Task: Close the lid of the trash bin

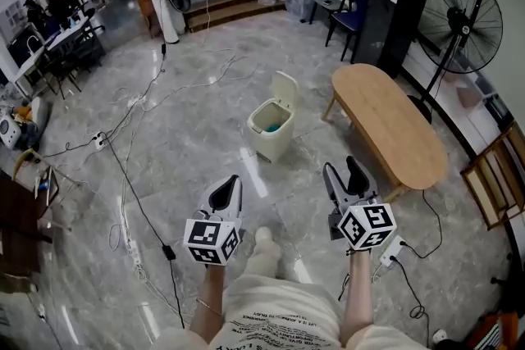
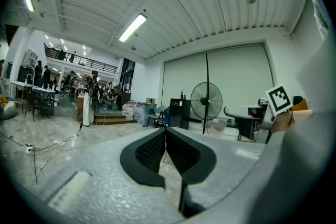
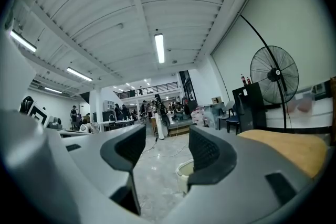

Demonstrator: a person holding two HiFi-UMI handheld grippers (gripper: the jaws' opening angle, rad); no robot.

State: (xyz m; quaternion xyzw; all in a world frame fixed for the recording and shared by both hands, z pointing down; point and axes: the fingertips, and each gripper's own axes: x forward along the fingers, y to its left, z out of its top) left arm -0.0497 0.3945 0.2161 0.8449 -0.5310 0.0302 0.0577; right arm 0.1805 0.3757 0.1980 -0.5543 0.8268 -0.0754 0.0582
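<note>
- The floor (image 1: 205,143) is polished grey stone in a large open hall. Loose cables (image 1: 125,172) trail across it on the left.
- An oval wooden table (image 1: 394,127) stands on the right. Behind it, a standing fan (image 1: 465,12) and a black cabinet (image 1: 390,12) stand along the wall.
- The trash bin (image 1: 271,129) is cream-coloured and stands on the floor near the left end of the table, not touching it. It is ahead of both tools and well apart from them.
- The lid (image 1: 285,91) is raised, standing upright at the far edge of the trash bin. The interior is exposed, with something blue inside.
- The left tool (image 1: 228,186) is held out on an extended forearm and points roughly level toward the trash bin. Its jaws are closed together with nothing between them.
- The right tool (image 1: 344,172) is held alongside the left, also roughly level and aimed ahead. Its jaws stand wide apart with nothing between the pads. In the right gripper view, the trash bin shows low in the gap, far beyond the jaws.
</note>
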